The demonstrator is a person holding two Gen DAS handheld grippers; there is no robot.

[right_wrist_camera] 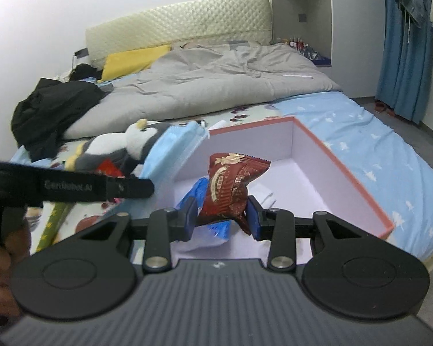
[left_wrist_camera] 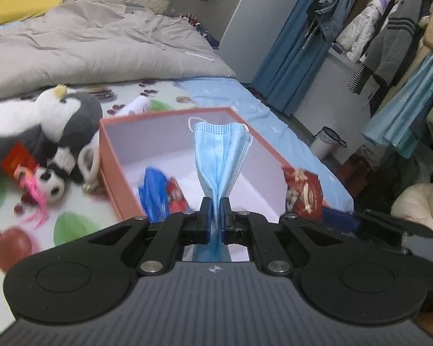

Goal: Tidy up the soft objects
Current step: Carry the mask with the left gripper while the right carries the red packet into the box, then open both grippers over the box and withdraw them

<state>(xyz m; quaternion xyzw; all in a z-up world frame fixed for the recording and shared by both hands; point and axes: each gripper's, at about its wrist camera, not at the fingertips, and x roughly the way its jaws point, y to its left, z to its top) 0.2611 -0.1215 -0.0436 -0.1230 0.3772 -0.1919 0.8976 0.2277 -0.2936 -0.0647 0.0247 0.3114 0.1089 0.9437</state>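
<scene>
Left gripper (left_wrist_camera: 215, 216): fingers pinch the pleated light-blue face mask (left_wrist_camera: 220, 155), suspended over the open orange-walled cardboard box (left_wrist_camera: 108, 155) on the bed. Lower before releasing, clear of the blue packet (left_wrist_camera: 154, 193), apparently already inside. Right gripper (right_wrist_camera: 222, 216): fingers pinch the crinkled dark-red snack packet (right_wrist_camera: 231, 187) above the box; release low, toward the vacant white floor.

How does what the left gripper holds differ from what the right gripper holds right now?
The left gripper pinches a pale blue face mask, limp pleated cloth fanning upward; the right gripper clamps a dark red snack packet, a crinkled printed wrapper. The face mask is squeezed thin between nearly closed fingers, while the snack packet keeps them wider apart. Both are held over the open pink box.
</scene>
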